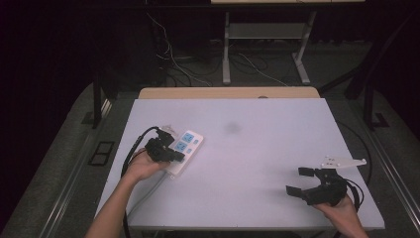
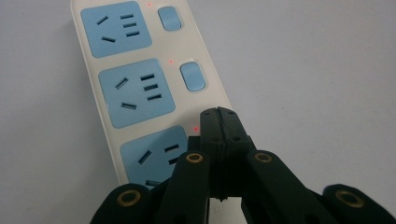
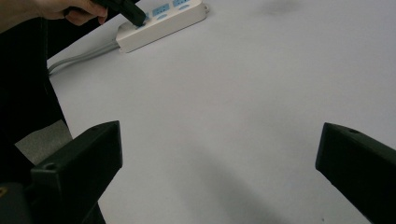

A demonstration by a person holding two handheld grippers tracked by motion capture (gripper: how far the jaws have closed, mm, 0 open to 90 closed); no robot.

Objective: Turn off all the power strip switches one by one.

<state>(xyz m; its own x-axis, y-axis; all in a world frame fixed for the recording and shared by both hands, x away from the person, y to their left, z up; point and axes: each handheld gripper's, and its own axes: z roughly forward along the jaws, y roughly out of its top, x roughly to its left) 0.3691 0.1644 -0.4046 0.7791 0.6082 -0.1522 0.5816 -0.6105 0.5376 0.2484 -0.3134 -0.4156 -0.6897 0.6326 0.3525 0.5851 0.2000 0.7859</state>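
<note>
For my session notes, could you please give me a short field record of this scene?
work surface: pale table
main item: white power strip, blue sockets, rocker switches, red lights lit
left gripper: shut, tips at the nearest switch position
right gripper: open, holding nothing, apart from the strip
strip cord: grey cable trailing off the table's edge

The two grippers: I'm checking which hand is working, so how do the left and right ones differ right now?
The left gripper has its fingers shut together, while the right gripper has its fingers spread wide. The left gripper's tip sits over the power strip by a blue switch; the right gripper is over bare table, far from the strip. Both are black and hand-held.
</note>
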